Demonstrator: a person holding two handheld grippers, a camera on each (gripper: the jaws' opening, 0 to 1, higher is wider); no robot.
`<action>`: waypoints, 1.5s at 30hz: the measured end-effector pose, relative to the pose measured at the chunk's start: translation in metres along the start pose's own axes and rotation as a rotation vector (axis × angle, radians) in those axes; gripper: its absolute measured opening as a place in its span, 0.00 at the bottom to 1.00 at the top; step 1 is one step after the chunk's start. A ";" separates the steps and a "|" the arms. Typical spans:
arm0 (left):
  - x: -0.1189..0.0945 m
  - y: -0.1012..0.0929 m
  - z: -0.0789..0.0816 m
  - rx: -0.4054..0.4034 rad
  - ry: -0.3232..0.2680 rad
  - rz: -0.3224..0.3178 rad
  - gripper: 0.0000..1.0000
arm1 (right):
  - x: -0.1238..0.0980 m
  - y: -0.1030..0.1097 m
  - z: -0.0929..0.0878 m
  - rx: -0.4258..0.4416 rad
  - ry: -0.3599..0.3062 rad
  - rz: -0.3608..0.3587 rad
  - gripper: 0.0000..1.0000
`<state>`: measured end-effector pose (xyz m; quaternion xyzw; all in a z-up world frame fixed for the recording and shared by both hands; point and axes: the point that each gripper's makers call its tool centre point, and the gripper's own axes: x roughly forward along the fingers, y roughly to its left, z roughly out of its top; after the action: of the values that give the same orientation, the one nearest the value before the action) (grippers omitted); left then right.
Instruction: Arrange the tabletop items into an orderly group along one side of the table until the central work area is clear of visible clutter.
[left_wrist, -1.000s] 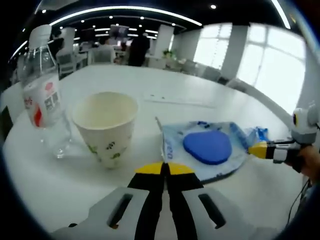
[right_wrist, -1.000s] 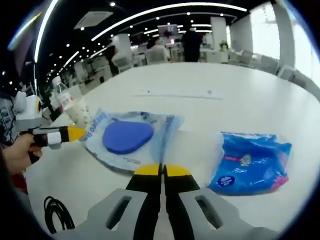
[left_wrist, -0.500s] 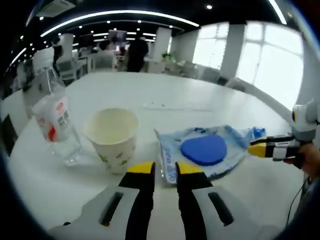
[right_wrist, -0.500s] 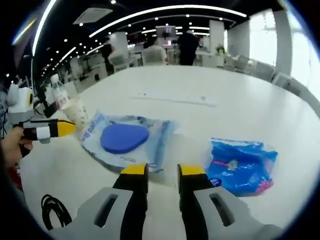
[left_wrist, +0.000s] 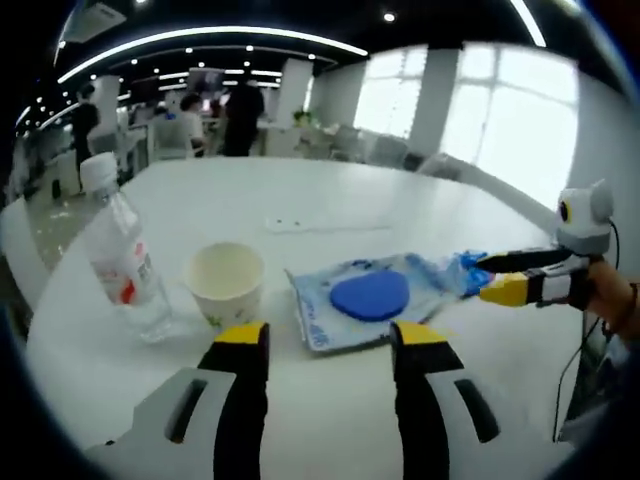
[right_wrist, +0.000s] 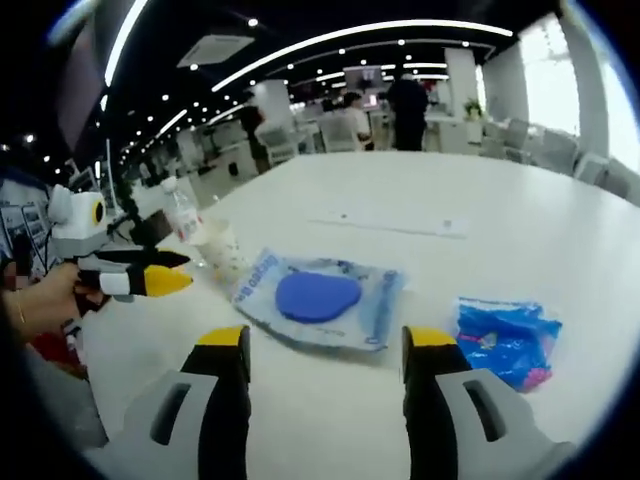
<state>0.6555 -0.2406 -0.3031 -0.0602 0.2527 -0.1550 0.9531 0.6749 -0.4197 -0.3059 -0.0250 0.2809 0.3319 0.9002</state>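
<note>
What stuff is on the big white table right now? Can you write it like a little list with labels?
Table: white, in a big lit room
Bottle: clear plastic, upright, beside the cup
Cup: paper, upright, looks empty
Clear bag: flat, blue pad inside, between cup and blue packet
Blue packet: crinkly, apart from the clear bag
Left hand-held gripper: open, holding nothing
Right hand-held gripper: open, holding nothing
</note>
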 end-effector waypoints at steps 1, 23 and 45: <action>-0.002 -0.002 0.000 0.009 0.003 -0.013 0.49 | -0.003 0.005 0.000 0.002 0.004 0.018 0.67; -0.067 -0.017 0.013 0.166 -0.053 -0.135 0.95 | -0.044 0.091 -0.022 -0.037 0.079 0.203 0.80; -0.130 -0.022 -0.003 0.223 -0.028 -0.180 0.99 | -0.045 0.125 -0.094 -0.095 0.251 0.220 0.74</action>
<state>0.5414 -0.2195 -0.2413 0.0215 0.2141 -0.2664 0.9395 0.5248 -0.3705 -0.3435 -0.0781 0.3762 0.4357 0.8140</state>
